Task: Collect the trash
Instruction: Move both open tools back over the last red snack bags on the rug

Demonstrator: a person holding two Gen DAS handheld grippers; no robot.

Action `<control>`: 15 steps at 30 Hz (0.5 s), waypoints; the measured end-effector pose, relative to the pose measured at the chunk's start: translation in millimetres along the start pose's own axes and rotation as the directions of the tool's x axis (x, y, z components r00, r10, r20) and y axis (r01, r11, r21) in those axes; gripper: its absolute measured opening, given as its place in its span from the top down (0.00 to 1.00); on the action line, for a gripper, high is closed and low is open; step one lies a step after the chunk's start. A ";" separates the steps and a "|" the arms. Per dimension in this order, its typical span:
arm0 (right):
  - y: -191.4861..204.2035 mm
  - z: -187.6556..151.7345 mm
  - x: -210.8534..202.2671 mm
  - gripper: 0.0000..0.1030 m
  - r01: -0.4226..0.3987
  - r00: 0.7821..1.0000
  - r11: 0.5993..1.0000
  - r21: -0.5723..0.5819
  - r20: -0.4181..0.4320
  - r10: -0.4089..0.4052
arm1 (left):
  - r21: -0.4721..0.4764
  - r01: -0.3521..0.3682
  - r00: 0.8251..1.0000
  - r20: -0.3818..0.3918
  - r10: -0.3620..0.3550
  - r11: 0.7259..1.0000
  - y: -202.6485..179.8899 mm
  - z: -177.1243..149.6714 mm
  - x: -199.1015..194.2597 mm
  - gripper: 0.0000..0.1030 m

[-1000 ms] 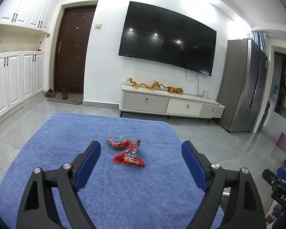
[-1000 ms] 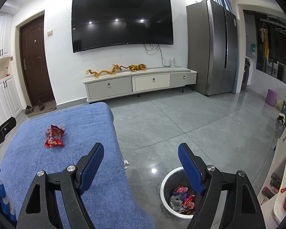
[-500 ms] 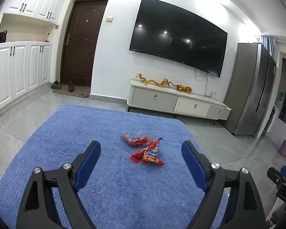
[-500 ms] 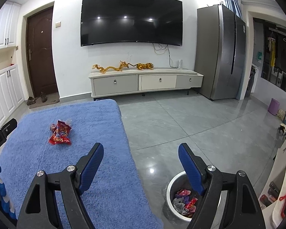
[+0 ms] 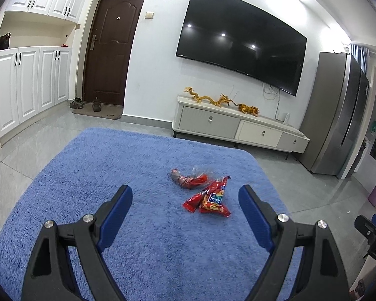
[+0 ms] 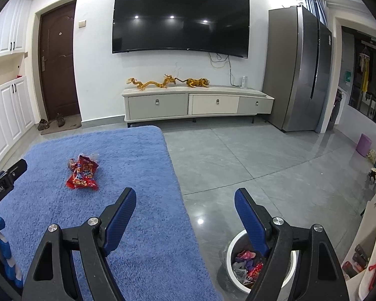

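Lining up our released left hand-held gripper low over the red snack wrapper, the right hand-held gripper released too, so we pinch it flat.

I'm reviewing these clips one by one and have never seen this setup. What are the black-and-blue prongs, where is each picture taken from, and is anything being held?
There is no robot: a person carries a hand-held two-finger gripper in each hand, each with a camera looking along its fingers. One picture looks out from the left gripper, the other from the right gripper. Both stand open and hold nothing. On the blue rug lie a red snack packet and a twisted red wrapper. A white bin with trash inside stands on the grey floor beside the rug.
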State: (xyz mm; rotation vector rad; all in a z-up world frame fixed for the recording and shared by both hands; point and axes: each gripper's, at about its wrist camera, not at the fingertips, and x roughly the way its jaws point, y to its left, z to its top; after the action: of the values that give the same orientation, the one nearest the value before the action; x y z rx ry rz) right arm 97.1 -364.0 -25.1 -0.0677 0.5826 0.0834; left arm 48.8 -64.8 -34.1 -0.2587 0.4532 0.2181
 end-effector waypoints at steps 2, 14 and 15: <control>3.3 1.3 3.7 0.23 -0.010 1.000 1.000 -0.006 -0.003 0.010 | 0.002 -0.002 1.000 -0.007 0.002 1.000 3.1 -1.1 3.8 0.16; 35.0 12.1 29.6 0.23 -0.127 0.992 0.990 -0.064 -0.029 0.126 | 0.095 -0.010 0.997 -0.076 0.017 0.995 34.9 4.8 44.4 0.16; 39.0 13.3 33.1 0.23 -0.142 0.990 0.987 -0.071 -0.032 0.140 | 0.110 -0.018 0.996 -0.084 0.027 0.994 40.8 5.8 50.5 0.16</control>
State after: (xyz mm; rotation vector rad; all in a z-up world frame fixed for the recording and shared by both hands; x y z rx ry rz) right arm 128.1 -322.1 -33.9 -0.0988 0.6108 0.2417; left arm 84.7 -17.0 -60.1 -0.1559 0.5513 0.2042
